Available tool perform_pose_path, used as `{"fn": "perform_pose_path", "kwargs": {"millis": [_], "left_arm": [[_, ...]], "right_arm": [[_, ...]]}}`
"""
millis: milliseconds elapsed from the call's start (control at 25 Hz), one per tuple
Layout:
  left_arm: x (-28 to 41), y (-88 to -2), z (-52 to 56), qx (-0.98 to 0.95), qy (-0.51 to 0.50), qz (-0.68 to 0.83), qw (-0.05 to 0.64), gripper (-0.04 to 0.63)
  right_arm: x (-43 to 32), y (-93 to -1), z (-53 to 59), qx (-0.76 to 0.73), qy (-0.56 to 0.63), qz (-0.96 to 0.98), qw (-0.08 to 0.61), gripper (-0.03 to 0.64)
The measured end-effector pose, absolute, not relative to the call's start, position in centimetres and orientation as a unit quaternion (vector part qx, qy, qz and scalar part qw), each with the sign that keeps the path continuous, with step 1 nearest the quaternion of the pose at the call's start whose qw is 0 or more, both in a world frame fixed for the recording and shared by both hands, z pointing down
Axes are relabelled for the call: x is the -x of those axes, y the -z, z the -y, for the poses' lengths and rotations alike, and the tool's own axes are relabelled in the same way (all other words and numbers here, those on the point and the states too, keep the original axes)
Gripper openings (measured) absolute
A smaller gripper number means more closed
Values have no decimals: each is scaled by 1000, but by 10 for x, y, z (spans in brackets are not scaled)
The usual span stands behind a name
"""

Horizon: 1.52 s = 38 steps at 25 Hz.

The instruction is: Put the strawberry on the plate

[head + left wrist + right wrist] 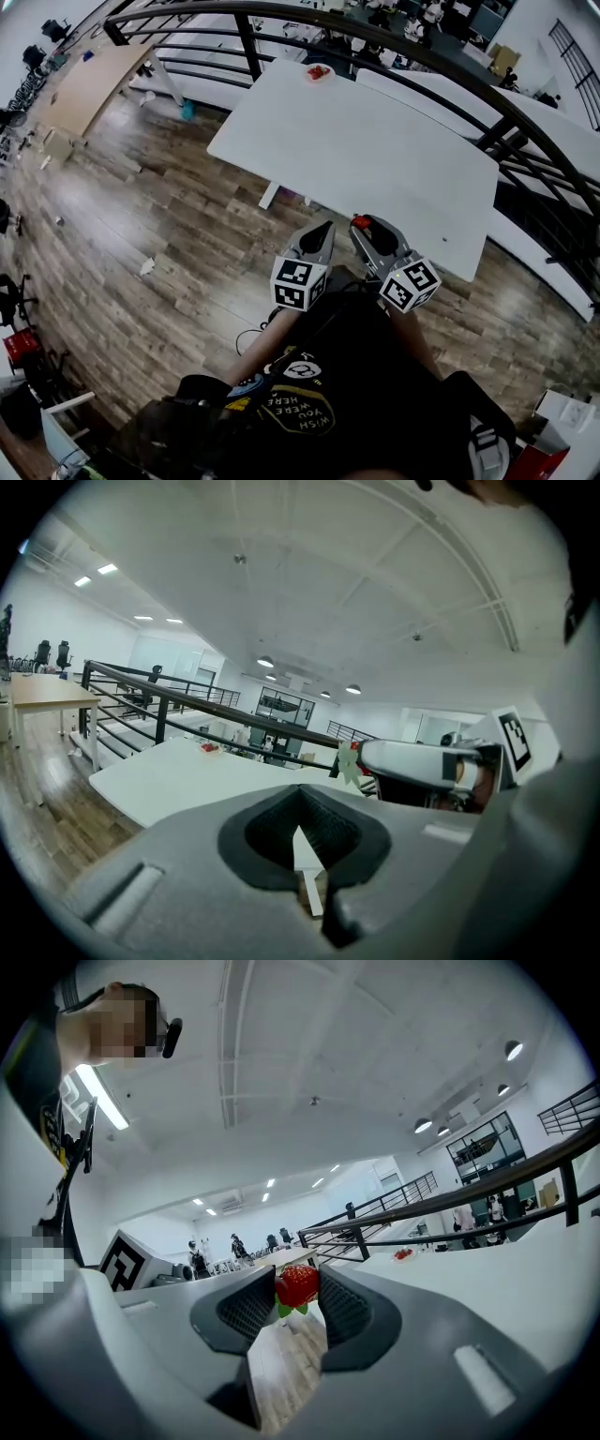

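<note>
The right gripper [297, 1277] has its dark ribbed jaws clamped on a small red strawberry with green leaves [298, 1287], which sits at the jaw tips. The left gripper [300, 810] has its jaws together at the tips, with nothing between them. The head view shows both grippers side by side, over the near edge of a large white rectangular table [375, 150]. Far ahead of the jaws, at the table's far edge, stands a small white plate [307, 74] with something red on it. Only the left gripper view shows the strawberry's leaves from the side, to the right of its jaws.
</note>
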State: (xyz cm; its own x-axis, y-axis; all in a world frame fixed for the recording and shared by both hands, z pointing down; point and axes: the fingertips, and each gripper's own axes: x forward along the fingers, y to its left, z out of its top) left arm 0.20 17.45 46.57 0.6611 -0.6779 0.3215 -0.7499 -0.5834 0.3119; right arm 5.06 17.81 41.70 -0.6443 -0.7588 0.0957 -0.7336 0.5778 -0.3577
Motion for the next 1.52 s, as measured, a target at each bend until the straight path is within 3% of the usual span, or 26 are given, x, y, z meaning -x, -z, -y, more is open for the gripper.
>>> {"fn": "perform_pose_path", "kwargs": {"millis": [720, 1160, 1520], "left_arm": [[-20, -457, -96, -871, -85, 431, 222, 0], [-38, -505, -45, -839, -130, 465, 250, 0], [-21, -494, -12, -853, -133, 440, 247, 0]], "right_arm": [[-69, -416, -97, 387, 194, -901, 26, 146], [-89, -452, -45, 359, 217, -907, 13, 146], [-72, -437, -14, 374, 215, -902, 22, 146]]}}
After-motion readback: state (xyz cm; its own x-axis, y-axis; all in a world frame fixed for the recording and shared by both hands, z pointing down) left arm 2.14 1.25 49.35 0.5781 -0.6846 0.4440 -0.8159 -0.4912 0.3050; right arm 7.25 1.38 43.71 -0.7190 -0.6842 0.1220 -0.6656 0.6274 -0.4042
